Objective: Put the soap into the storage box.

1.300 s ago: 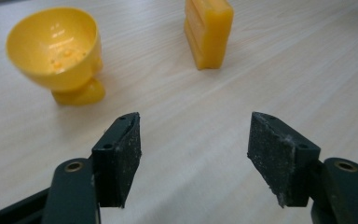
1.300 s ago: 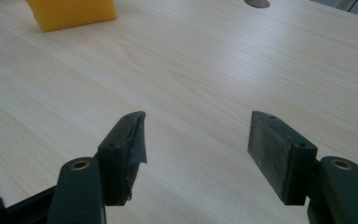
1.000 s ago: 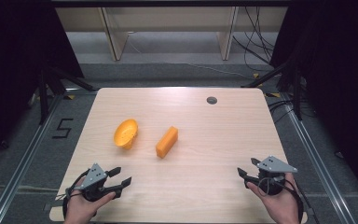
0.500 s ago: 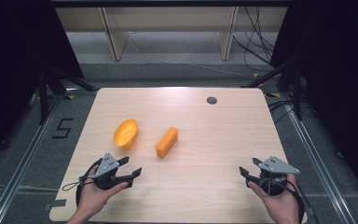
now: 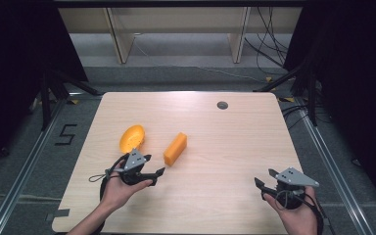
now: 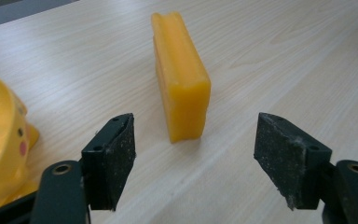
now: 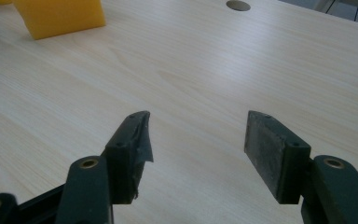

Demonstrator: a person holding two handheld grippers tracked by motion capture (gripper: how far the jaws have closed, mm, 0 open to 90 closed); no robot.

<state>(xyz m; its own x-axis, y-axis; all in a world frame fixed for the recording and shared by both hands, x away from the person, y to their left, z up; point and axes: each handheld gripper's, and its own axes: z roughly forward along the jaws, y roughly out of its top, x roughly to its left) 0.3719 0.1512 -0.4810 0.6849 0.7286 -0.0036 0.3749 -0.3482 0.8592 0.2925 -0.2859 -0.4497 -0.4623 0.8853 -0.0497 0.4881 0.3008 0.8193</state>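
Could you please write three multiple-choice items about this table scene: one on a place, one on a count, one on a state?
1. Where is the yellow plastic bowl relative to the orange rectangular block?
A. on its left
B. on its right
C. on top of it

2. How many round holes has the light wooden table?
A. none
B. one
C. three

3. How are the jaws of the left gripper?
A. shut on the block
B. shut, empty
C. open

Key: 1 A, seen in the high view; 2 B, near the far edge; 3 C, a wide gap, block untouched.

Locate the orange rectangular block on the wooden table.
In the high view, the orange rectangular block lies left of centre on the wooden table, between the yellow bowl and the open left gripper.
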